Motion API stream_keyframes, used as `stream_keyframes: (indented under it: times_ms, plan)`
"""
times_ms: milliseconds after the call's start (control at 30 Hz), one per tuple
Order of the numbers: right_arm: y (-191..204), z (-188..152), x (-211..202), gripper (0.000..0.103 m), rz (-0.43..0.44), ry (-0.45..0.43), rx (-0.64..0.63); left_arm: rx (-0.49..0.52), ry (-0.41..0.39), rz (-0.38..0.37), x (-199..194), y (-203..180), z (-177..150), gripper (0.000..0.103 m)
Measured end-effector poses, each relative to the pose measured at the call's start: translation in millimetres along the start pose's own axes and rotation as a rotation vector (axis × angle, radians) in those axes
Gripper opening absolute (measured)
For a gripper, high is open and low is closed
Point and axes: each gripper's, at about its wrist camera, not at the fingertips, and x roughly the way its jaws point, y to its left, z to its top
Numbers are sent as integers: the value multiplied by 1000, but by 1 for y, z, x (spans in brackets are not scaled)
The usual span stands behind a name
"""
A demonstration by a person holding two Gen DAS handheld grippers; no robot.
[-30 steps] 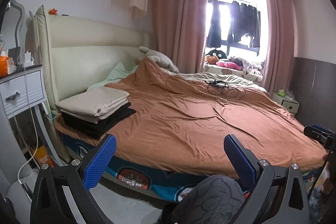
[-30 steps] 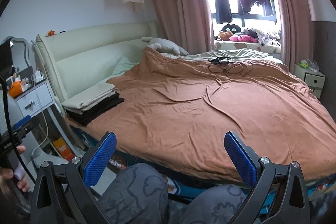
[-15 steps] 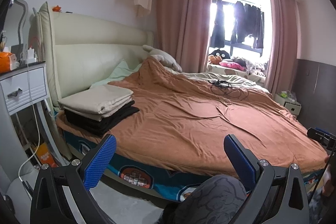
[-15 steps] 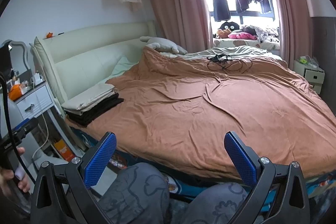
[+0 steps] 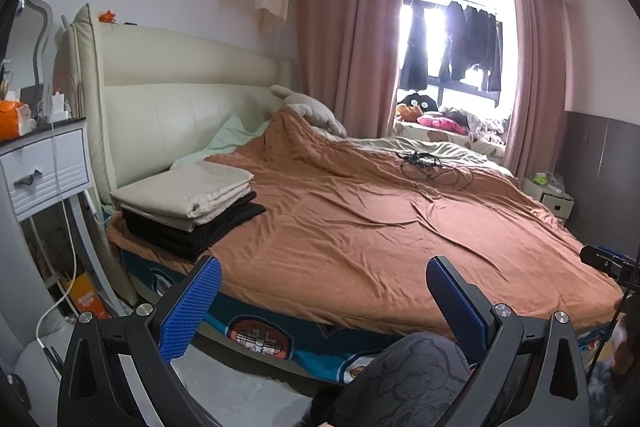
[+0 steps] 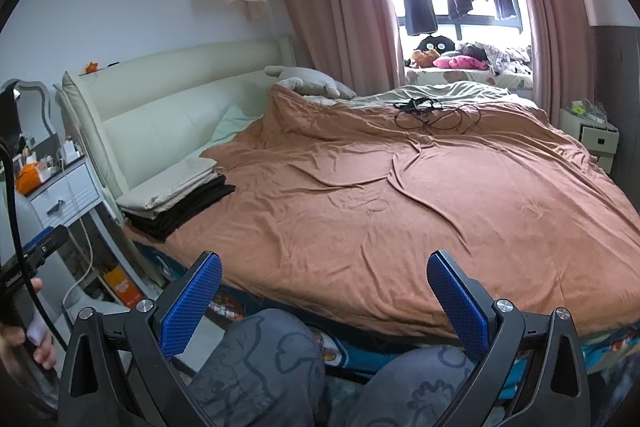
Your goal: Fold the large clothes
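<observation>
A stack of folded clothes sits on the bed's near left corner: cream pieces (image 5: pixel 188 193) (image 6: pixel 170 189) on top of black ones (image 5: pixel 200 231) (image 6: pixel 180 215). The bed is covered by a wide brown sheet (image 5: pixel 380 227) (image 6: pixel 400 199). My left gripper (image 5: pixel 324 303) is open and empty, held off the bed's front edge, above a person's knee (image 5: pixel 404 375). Also open and empty, my right gripper (image 6: pixel 324 301) hovers before the same edge, over both knees (image 6: pixel 272 359).
A tangle of black cables (image 5: pixel 430 167) (image 6: pixel 432 113) lies on the far side of the bed, near a grey pillow (image 6: pixel 308 81). A white nightstand (image 5: pixel 44 167) stands left of the bed, a small cabinet (image 6: pixel 596 139) at the right. Clothes hang at the window (image 5: pixel 452 43).
Both grippers have drifted slightly with the views shifting a little; both stay open and empty. Nothing on the bed has moved.
</observation>
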Motion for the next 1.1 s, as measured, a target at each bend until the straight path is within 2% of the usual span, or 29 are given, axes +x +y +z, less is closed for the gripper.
stream_keyframes:
  times_ms: [1100]
  plan:
    - [-2,-3,-5,103,5,1,5,14,-16,20,-13,-11,3,103]
